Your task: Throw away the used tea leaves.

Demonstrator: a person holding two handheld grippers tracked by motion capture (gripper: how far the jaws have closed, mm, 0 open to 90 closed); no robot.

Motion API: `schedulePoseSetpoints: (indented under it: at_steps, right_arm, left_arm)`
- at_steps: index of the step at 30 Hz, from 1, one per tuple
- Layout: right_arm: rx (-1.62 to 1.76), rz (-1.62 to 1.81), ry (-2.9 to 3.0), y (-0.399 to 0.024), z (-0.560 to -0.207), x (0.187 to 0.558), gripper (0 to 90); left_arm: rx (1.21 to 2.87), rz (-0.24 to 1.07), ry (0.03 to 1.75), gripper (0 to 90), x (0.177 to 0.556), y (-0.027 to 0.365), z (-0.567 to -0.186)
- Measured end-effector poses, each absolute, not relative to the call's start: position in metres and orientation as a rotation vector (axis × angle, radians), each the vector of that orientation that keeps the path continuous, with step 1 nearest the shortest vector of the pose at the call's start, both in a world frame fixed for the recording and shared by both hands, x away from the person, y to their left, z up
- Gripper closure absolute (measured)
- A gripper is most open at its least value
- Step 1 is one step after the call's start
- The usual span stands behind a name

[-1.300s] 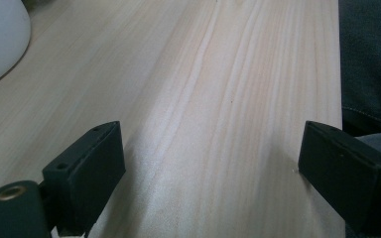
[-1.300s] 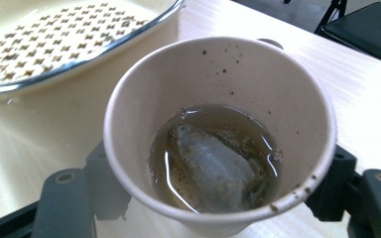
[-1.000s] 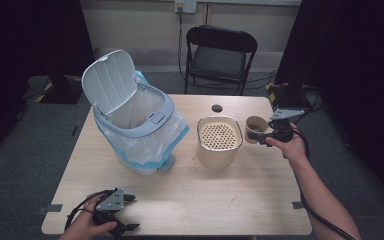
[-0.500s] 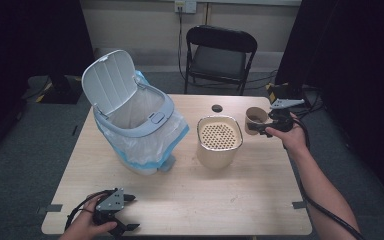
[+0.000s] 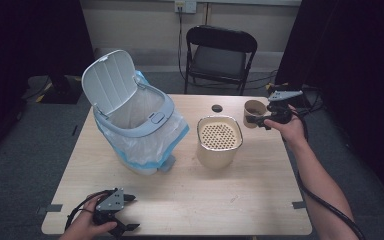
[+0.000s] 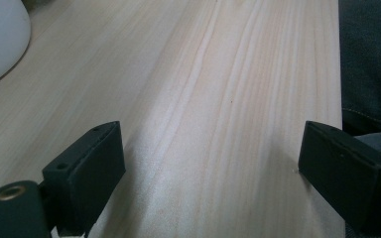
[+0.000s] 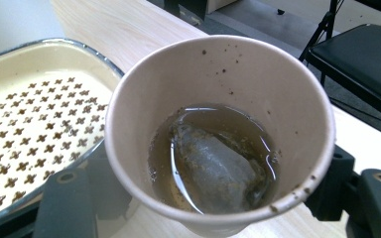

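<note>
Gripping the paper cup (image 7: 218,134) with its soaked tea bag (image 7: 213,173), your right gripper (image 5: 261,120) holds it beside the perforated container (image 5: 219,141); your left gripper (image 5: 125,215) rests released on the table (image 5: 260,190).

Matt paper cup (image 7: 218,129) — pale wood table (image 5: 190,195)

Black two-jawed left claw (image 5: 120,218) and right claw (image 5: 255,120), each topped by a grey three-cornered plate, trail black cables.

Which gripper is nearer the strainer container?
Right. The right gripper, clamped on the paper cup, sits just beside the strainer container; the left gripper rests open at the table's near edge.
</note>
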State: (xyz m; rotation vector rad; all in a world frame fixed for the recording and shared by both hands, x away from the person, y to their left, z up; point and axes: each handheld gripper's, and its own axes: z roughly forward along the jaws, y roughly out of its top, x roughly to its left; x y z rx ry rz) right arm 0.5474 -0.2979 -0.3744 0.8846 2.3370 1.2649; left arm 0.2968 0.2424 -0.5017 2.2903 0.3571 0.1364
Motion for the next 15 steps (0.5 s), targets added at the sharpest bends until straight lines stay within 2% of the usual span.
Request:
schedulePoseSetpoints:
  at_steps: [15]
  right_arm:
    - [0.808, 1.253, 2.326, -0.287, -0.361, 0.555, 28.6]
  left_arm:
    - [2.291, 0.137, 0.36, 10.0, 0.296, 0.242, -0.502]
